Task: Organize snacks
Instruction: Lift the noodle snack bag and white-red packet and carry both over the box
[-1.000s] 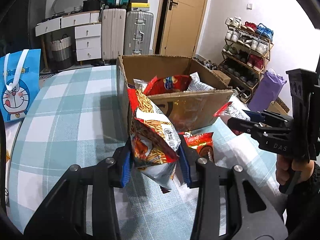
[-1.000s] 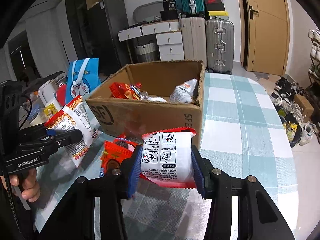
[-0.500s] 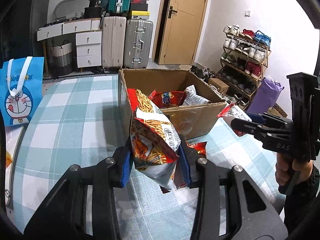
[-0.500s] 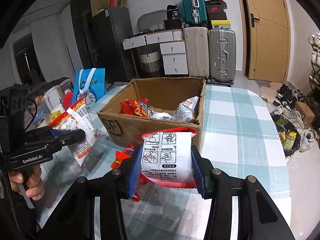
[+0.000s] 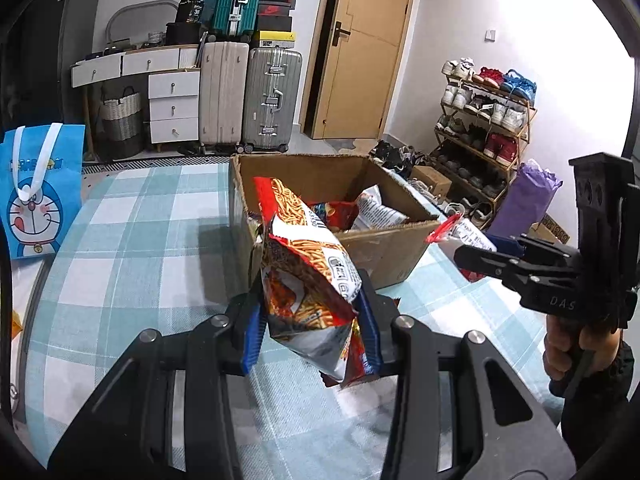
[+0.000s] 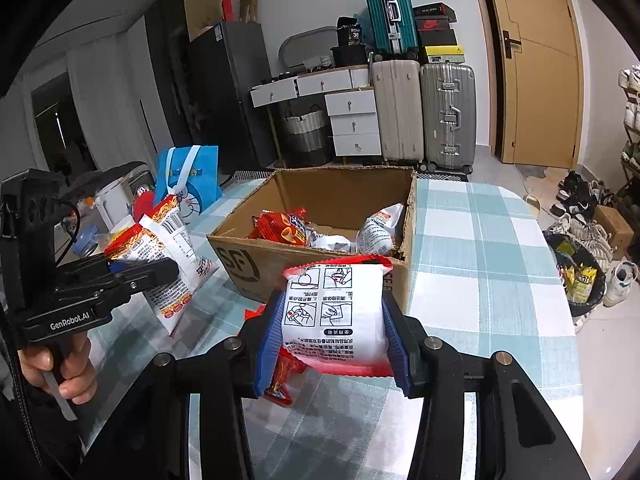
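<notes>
Left wrist view: the left gripper (image 5: 310, 330) is clamped on the noodle-snack bag (image 5: 306, 280), held clear of the table (image 5: 132, 240) before the cardboard box (image 5: 384, 254). The bag is judged light, soft and crushable; mid-body grip is advised.

Right wrist view: the right gripper (image 6: 334, 322) is clamped on the white packet (image 6: 334, 312), short of the box. Its film is judged slippery.

A tablecloth (image 5: 120, 240) is checked in pale blue and white, and a brown box (image 6: 320, 200) is seen.
</notes>
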